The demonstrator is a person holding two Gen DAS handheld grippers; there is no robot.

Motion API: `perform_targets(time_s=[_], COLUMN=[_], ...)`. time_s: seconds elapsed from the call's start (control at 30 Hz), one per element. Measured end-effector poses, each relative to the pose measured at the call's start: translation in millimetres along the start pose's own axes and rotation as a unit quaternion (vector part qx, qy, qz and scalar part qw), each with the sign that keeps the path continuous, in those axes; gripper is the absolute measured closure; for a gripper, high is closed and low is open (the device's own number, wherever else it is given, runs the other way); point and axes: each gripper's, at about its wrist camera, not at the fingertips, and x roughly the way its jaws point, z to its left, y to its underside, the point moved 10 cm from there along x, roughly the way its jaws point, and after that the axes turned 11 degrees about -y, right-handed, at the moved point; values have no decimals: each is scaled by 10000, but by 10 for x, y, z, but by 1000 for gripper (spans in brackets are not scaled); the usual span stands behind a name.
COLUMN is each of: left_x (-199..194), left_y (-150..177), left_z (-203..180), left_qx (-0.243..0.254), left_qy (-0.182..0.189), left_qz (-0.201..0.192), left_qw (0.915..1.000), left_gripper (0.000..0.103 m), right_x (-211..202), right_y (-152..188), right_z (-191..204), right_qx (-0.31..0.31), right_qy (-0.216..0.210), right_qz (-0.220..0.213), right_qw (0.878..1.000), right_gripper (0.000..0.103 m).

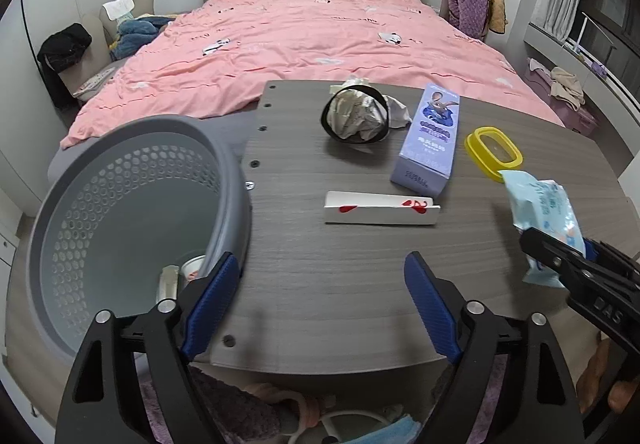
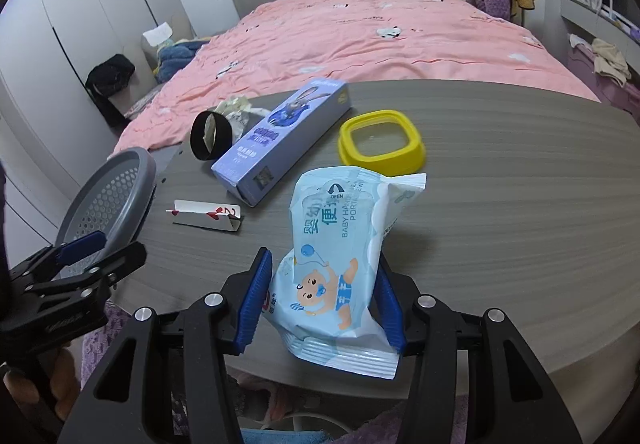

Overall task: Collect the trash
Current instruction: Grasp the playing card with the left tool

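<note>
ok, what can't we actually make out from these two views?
- Basket contents, left wrist view: the rim and the left gripper finger cover most of the items at the bottom.
- Wipes pack underside, right wrist view: hidden between the right gripper pads.
- Crumpled paper, right wrist view: mostly behind the black ring and purple box.
- Floor clutter under the table: cut off by the frame edge.

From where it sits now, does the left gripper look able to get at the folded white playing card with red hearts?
Probably yes. The left gripper is open and holds nothing, and the folded white playing card lies straight ahead on bare grey wood-grain table, with nothing between them. The purple carton stands just behind it.
</note>
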Motion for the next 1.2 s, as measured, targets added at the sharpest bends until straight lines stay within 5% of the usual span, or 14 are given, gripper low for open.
perform_targets(time_s=[0.4,1.2], left_x=[245,513], left_y=[-139,-311], left_z=[-546,-671], left_qx=[239,667], left_qy=[379,-84], left_qz=[375,163], left_qw=[9983,9976], left_gripper=[20,20], right_x=[-413,-506], right_y=[-73,-58], right_z=[-288,-473], right_qx=[364,597], right_qy=[-160,-294], right_qz=[-533,-681], right_qw=[9978,9955], right_gripper=[54,54])
